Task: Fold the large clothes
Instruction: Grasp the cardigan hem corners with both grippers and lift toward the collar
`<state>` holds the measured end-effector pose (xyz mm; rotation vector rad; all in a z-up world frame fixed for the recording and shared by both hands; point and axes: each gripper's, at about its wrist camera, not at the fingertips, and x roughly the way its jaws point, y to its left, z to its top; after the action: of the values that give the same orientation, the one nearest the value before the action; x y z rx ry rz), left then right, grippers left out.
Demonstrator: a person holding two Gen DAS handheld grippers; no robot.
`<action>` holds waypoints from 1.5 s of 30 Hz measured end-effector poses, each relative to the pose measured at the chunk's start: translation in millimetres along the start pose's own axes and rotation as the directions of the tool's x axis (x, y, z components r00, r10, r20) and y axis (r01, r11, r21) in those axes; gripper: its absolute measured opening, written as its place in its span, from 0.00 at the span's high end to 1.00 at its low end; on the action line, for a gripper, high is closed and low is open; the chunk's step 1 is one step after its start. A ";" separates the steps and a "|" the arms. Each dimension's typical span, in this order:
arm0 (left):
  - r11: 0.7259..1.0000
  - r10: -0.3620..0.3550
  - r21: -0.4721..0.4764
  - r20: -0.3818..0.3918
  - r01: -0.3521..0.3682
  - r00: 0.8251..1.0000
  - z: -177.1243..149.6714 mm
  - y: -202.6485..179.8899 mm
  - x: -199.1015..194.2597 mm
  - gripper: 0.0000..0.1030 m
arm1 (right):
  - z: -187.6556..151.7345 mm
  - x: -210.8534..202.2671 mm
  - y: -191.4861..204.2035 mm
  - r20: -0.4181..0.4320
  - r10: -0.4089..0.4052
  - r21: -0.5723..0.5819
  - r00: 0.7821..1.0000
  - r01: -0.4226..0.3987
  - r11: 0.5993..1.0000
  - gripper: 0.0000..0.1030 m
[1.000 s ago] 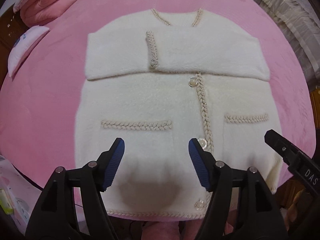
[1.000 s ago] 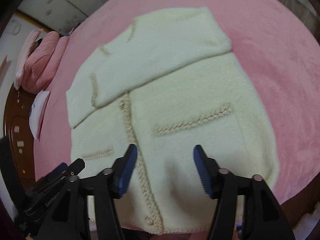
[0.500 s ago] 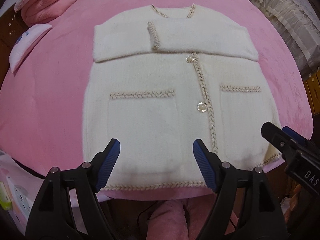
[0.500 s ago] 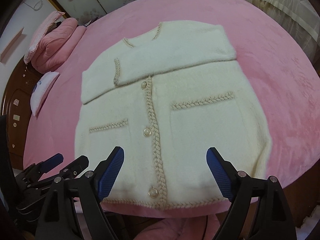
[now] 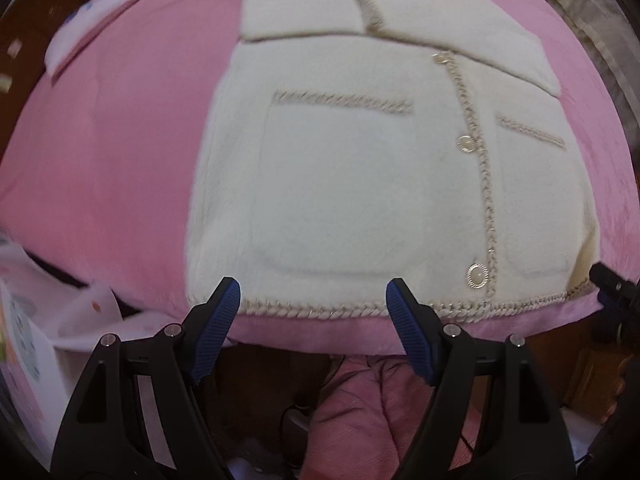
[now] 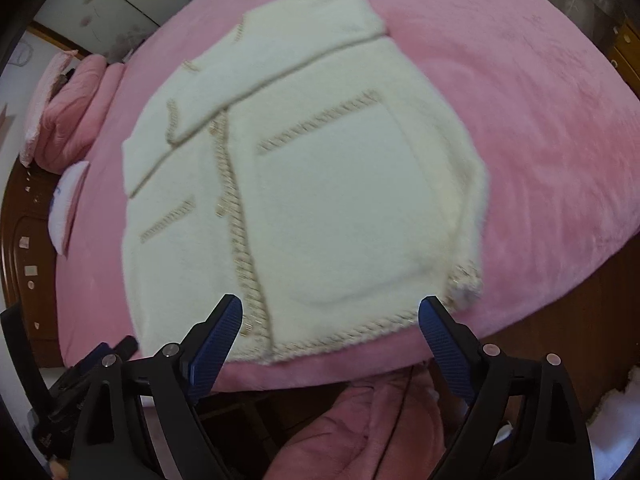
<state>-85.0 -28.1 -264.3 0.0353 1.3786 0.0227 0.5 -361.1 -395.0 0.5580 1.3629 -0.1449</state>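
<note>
- Both grippers have pulled back toward the near edge since the earlier shots, so the braided hem that used to sit under the fingers is now right at their tips.
- Task thing: the cream fluffy cardigan with braided beige trim and gold buttons lies flat on the pink plush bed cover, front up, sleeves already folded across the chest.
- My left gripper hangs over the hem left of the button line, fingers wide, nothing between them.
- My right gripper sits over the hem by the right pocket; its fingers have just been opening further, and they're empty too.
- I read the step as grabbing the bottom hem at two spots to fold it up toward the collar.
- To do it well, I'd come down until each pair of fingers straddles the braided hem edge and pinch both layers, not just the top fuzz.
- Keep the two grips level and evenly spread, or the fold goes crooked.
- Lift gently so the folded sleeves don't slide.
</note>
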 end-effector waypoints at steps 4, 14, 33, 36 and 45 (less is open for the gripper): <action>0.995 -0.073 -0.066 -0.022 0.071 0.997 -18.8 31.8 16.5 0.29 | -13.1 17.2 -40.8 -0.033 0.014 0.069 0.999 -0.011 0.998 0.12; 0.965 -0.092 -0.253 -0.064 0.073 0.994 -29.7 116.3 53.8 0.29 | -19.3 28.7 -119.9 0.036 0.004 0.254 0.999 -0.013 0.967 0.12; 0.948 -0.272 -0.211 -0.157 0.237 0.949 -6.2 131.3 114.1 0.70 | 9.3 14.0 -135.7 -0.003 0.006 0.281 1.000 -0.005 0.960 0.82; 0.951 -0.303 -0.067 -0.021 0.301 0.953 -9.6 110.7 83.1 0.83 | 11.2 -4.9 -123.9 0.029 0.058 0.294 0.998 -0.064 0.954 0.83; 0.785 -0.579 -0.067 0.272 0.615 0.769 34.2 93.5 3.9 0.86 | 34.1 -49.2 -61.2 0.294 0.420 0.359 0.858 -0.507 0.784 0.84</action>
<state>-50.3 65.0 -258.0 -0.5248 1.0895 -0.4056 -5.5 -440.1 -362.8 1.2081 0.9574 -0.0883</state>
